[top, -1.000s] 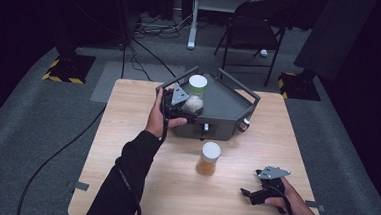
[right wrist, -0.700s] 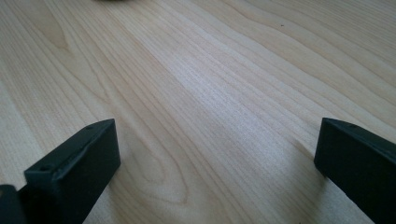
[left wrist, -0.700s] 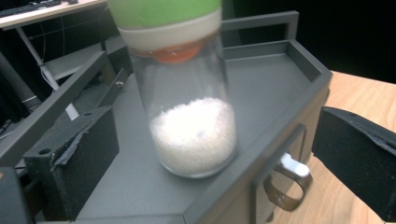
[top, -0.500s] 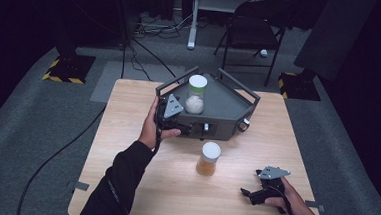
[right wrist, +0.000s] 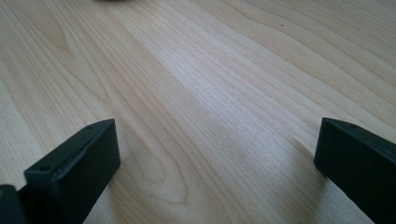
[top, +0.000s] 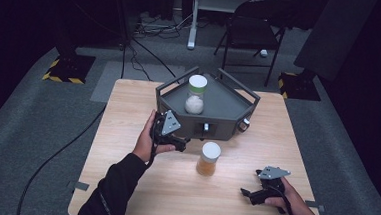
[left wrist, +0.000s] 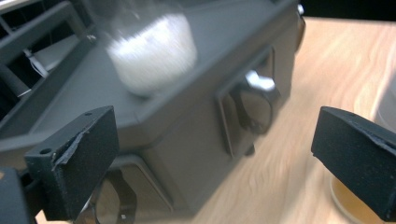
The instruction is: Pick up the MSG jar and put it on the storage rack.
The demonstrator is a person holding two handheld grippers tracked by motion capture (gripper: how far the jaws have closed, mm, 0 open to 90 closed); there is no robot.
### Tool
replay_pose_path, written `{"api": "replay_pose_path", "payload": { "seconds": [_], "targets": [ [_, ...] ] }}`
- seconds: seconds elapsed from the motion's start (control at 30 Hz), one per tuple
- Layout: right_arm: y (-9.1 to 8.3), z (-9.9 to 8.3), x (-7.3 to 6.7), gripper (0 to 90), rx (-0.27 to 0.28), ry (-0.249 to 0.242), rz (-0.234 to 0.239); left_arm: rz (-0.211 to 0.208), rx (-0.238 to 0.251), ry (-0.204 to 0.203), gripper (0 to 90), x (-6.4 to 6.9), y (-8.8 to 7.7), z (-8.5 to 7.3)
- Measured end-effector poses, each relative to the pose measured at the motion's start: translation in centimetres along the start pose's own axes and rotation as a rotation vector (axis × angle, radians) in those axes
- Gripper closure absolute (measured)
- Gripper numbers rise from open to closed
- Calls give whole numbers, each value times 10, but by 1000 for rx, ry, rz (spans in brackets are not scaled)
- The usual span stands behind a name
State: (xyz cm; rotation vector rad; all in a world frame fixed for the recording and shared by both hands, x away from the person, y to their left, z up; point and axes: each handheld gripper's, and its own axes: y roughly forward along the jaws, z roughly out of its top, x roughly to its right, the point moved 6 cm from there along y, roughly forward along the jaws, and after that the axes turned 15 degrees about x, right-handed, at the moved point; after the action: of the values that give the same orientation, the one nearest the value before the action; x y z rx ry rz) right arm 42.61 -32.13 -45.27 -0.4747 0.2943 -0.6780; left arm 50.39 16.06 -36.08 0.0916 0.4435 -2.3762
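Observation:
A clear jar of white powder (top: 195,96) with a white lid stands upright on the grey angular tray (top: 224,102) at the back of the table. In front of the tray stands a jar of amber stuff (top: 208,158) with a white lid. My left gripper (top: 181,143) hovers at the tray's front left corner, open and holding nothing. In the left gripper view, the left gripper (left wrist: 215,163) has its jaws wide apart, facing the tray's front wall (left wrist: 187,121), the white powder jar (left wrist: 149,51) and the amber jar (left wrist: 343,205). My right gripper (top: 247,193) rests open near the front right.
The wooden table (top: 128,113) has bare room at left and along the front; the right gripper (right wrist: 215,163) looks onto bare wood (right wrist: 210,70). Metal knobs (left wrist: 257,100) sit in the tray's front wall. A folding chair (top: 256,21) and cables lie beyond the table.
The left gripper let go of the white powder jar on the tray and drew back toward the tray's front left corner. The right gripper has not moved.

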Motion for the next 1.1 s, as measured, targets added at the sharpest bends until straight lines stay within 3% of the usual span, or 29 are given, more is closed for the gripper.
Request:
{"api": "replay_pose_path", "payload": {
  "seconds": [0.6,1.1],
  "targets": [
    [0,0,0,1,0,0,0,-36,-70,-6,10,11,-20,-23],
    [0,0,0,1,0,0,0,-69,-169,-19,10,22,-44,-48]
  ]
}}
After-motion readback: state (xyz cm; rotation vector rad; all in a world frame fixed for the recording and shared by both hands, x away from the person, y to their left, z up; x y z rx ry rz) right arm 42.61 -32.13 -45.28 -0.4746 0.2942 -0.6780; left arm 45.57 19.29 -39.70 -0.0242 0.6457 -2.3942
